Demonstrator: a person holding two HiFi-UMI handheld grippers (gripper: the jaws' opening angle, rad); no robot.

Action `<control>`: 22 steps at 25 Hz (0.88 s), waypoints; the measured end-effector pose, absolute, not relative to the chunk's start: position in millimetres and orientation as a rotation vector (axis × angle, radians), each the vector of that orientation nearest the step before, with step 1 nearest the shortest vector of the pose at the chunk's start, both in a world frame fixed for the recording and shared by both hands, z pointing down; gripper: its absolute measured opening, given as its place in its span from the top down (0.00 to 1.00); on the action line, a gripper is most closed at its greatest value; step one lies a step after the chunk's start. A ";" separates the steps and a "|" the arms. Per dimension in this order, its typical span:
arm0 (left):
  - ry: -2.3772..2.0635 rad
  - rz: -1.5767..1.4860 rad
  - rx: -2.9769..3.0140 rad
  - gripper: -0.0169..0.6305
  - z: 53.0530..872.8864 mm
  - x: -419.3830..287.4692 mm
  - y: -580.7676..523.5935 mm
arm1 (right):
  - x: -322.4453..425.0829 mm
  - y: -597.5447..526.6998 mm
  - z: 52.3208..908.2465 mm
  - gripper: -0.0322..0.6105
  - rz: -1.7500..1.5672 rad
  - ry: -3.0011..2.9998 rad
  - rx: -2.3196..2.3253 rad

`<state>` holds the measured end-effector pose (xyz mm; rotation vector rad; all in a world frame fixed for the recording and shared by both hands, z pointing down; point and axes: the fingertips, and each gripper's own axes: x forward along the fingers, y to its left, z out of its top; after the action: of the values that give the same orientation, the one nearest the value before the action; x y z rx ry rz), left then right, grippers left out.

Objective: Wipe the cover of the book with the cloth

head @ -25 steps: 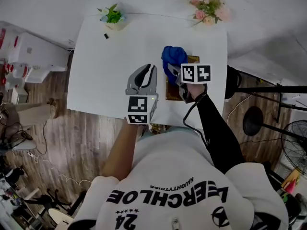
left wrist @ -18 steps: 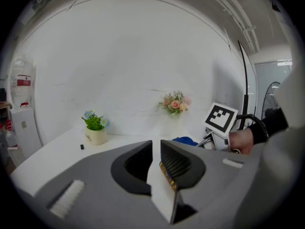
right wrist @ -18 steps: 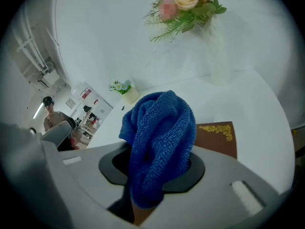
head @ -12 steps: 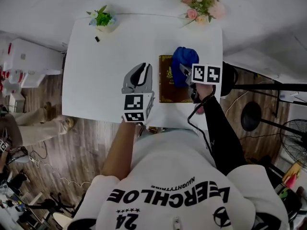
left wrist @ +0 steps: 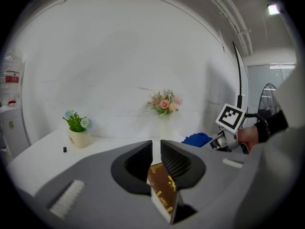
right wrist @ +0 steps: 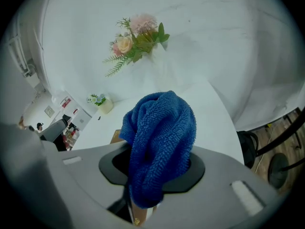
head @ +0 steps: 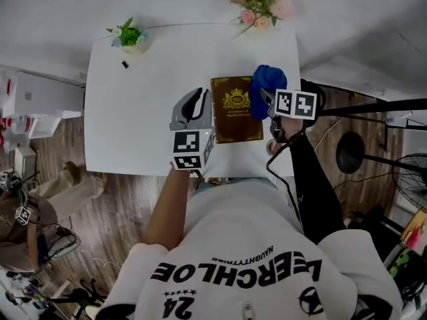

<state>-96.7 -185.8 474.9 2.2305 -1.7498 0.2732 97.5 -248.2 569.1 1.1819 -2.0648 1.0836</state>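
Sliding rightward since earlier, one bunched blue terry cloth (head: 266,82) is uncovering the gold crest on one brown hardcover book (head: 235,119); its lettering is too small to read. The right gripper (head: 269,100) is clamping the cloth at the book's right edge. The left gripper (head: 200,95) is pinching the book's left edge with its jaws nearly together.

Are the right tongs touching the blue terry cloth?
Touching. The right gripper view shows the right gripper shut on the blue terry cloth, bunched between its tongs.
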 end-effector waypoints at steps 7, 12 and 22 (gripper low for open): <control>-1.774 0.267 2.224 0.80 470.2 -103.3 -179.0 | 36.5 -223.3 528.6 0.76 1.146 -2.258 1.018; -1.791 0.264 2.210 0.80 467.5 -110.6 -171.2 | -12.5 -186.1 532.3 0.76 1.236 -2.283 0.859; -1.797 0.280 2.201 0.80 471.8 -114.8 -157.2 | -20.8 -159.9 578.7 0.76 1.258 -2.167 0.834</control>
<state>-114.8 -157.2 471.8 2.2006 -1.7969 0.2799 -20.8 -159.9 578.7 0.8343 -2.1670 1.2576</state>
